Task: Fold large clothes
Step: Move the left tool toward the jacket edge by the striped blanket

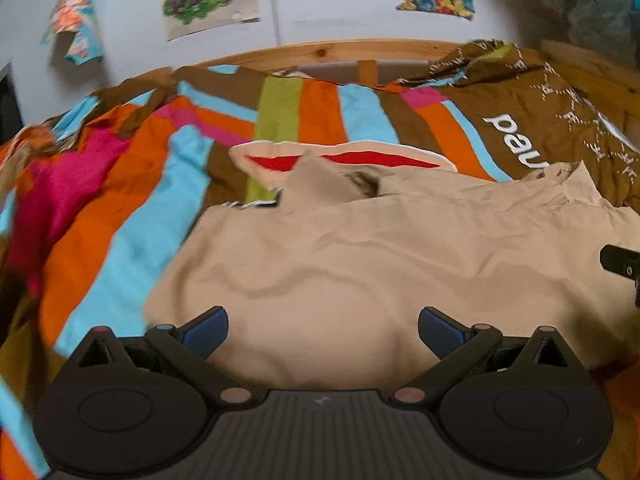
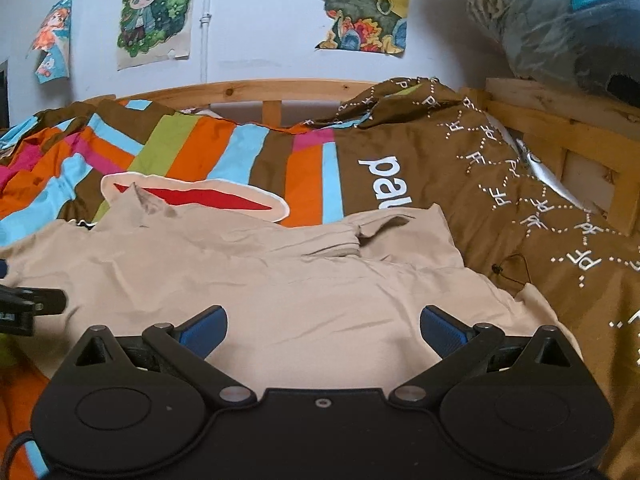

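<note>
While the beige garment (image 1: 360, 264) lies spread and rumpled on the striped bed cover (image 1: 120, 200), folding looks barely begun: both the left hand-held gripper (image 1: 323, 334) and right hand-held gripper (image 2: 324, 334) hover wide open over its near edge, gripping nothing.

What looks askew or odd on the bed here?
The beige garment lies rumpled, with creases across it and a flap turned up near its far right corner. On the wall, the left poster is curling away. Both grippers, left and right, are open and hold nothing.
</note>
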`<state>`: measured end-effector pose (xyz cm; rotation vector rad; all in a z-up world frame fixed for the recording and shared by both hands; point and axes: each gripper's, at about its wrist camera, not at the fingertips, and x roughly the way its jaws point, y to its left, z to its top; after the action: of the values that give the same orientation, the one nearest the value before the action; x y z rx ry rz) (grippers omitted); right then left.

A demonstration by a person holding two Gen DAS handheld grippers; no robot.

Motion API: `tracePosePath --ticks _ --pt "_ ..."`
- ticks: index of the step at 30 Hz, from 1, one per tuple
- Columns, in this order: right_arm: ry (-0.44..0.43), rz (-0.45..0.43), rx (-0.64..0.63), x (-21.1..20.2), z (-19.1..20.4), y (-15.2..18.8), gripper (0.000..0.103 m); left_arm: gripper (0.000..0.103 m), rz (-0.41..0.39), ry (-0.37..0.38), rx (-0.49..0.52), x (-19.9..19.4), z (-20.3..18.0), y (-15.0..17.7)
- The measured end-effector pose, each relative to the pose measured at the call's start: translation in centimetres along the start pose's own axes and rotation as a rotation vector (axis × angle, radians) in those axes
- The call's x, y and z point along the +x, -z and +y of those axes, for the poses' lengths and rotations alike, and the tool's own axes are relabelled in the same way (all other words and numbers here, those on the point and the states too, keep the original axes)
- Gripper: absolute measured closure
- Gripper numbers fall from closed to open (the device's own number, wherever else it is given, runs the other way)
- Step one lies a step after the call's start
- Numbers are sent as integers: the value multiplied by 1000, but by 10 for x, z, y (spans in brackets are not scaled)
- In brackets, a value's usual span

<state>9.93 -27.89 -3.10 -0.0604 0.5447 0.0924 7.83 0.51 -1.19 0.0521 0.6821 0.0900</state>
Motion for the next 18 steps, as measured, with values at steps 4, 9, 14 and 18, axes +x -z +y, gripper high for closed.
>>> tracePosePath --ticks 4,9,14,18 --pt "2 -7 -23 -11 9 -3 1 0 34 35 -58 -5 28 11" --pt "-19 4 -16 -11 14 -4 1 0 104 121 -189 2 57 23" --pt "-24 29 -9 -5 14 0 1 0 163 135 -276 14 66 31" --pt "-25 44 -14 -2 16 3 1 0 182 135 -302 19 68 33"
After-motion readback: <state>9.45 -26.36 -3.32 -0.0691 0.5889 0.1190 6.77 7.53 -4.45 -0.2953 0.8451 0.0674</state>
